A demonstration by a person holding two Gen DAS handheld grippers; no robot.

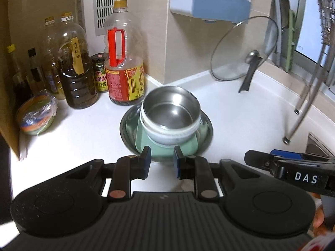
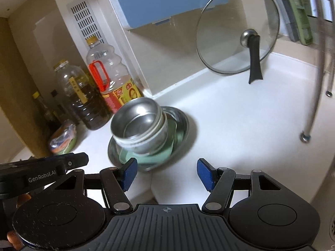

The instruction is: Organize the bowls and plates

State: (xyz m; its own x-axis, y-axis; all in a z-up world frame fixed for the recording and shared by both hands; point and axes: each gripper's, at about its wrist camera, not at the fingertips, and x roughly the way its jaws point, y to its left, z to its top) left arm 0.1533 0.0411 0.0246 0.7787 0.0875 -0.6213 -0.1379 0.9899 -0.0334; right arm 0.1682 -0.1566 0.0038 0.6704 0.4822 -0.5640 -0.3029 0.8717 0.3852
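Tools [image 1: 161, 163] [image 2: 166, 174] angled down toward stacked bowls [image 1: 170, 117], both empty.

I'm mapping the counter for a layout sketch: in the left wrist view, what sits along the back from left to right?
Wrapped bowl → dark oil bottle → small jar → red-handled bottle → stacked bowls → glass lid → rack legs.
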